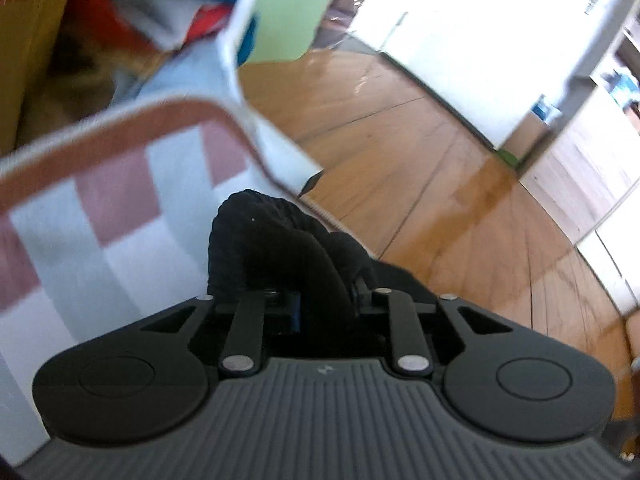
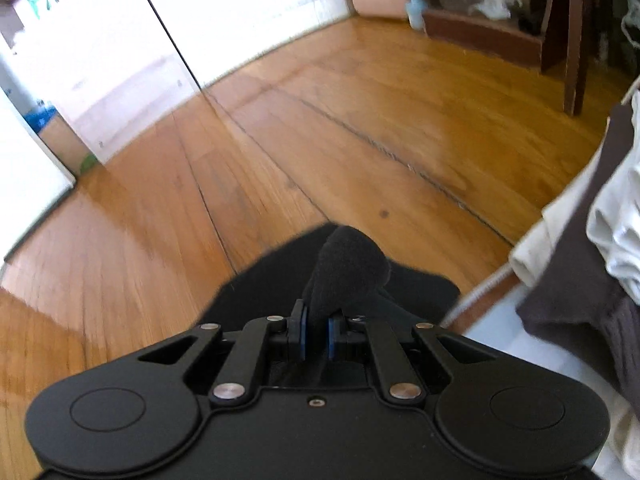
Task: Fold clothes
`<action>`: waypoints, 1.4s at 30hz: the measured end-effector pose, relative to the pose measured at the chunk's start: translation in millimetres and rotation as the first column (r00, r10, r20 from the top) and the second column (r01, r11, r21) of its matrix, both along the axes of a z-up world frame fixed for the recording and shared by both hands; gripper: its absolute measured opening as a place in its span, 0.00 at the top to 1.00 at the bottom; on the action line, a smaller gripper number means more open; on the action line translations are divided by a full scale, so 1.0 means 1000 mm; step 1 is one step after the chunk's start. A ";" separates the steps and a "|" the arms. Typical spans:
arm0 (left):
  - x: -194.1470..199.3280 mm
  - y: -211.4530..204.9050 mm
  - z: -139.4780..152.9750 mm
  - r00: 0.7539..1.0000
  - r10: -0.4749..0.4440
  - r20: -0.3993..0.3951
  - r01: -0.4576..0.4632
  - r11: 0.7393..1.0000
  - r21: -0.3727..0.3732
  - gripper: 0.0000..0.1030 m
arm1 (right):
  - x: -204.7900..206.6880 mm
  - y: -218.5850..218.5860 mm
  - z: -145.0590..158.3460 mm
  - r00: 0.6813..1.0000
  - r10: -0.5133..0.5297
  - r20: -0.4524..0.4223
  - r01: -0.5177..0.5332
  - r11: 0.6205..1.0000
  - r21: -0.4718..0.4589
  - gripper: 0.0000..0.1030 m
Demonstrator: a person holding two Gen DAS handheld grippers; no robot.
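**Both grippers pinching the black garment over the wooden floor**

We are on the left wrist view, and our left gripper [image 1: 324, 300] has a thick bunch of the soft black fabric garment [image 1: 276, 240] wedged between its jaws. The cloth bulges up and forward out of the narrow gap, hiding the pads, so we read this as a grip on the fabric with the jaws close together. The garment hangs just past the corner of a surface covered with a pink-and-white checked cloth with a brown border [image 1: 120, 200], which fills the left of this view. Beyond it sits a blurred heap of red, blue and grey clothes [image 1: 160, 20]. To the right runs the glossy wooden plank floor [image 1: 440, 200].

Over to the right wrist view: our right gripper [image 2: 318, 334] has its blue-faced pads [image 2: 303, 336] drawn nearly together, clamped on a rolled fold of the same black garment [image 2: 348, 272]. The fold stands up out of the jaws, and more black cloth spreads flat beneath and ahead of the gripper, above the floor [image 2: 320, 140]. At the right edge we see a pile of cream and dark brown clothes [image 2: 600, 260].
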State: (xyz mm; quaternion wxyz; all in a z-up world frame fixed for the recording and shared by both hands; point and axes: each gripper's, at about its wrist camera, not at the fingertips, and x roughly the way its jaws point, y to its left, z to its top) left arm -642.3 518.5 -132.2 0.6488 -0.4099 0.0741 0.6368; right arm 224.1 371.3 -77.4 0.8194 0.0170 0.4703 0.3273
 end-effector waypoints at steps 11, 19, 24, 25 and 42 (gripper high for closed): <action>-0.022 0.095 -0.053 0.952 0.145 0.271 -0.090 0.975 -0.204 0.60 | 0.040 0.093 -0.030 0.971 -0.136 -0.197 0.133 0.991 -0.031 0.73; -0.025 0.082 -0.054 0.937 0.072 0.341 -0.068 0.997 -0.023 0.46 | 0.019 0.075 -0.037 0.988 0.113 -0.105 -0.080 0.957 0.280 0.52; -0.026 0.066 -0.021 0.926 0.010 0.378 -0.056 0.992 0.110 0.38 | -0.028 0.055 -0.050 0.937 0.330 -0.111 -0.291 0.918 0.270 0.51; -0.026 0.064 -0.014 0.925 0.000 0.381 -0.053 0.990 0.129 0.38 | -0.038 0.051 -0.056 0.925 0.358 -0.126 -0.317 0.912 0.261 0.51; 0.146 0.059 -0.025 0.901 -0.432 -0.049 0.422 0.896 -0.140 0.30 | -0.168 0.098 -0.083 0.823 0.549 -0.146 -0.557 0.831 -0.018 0.38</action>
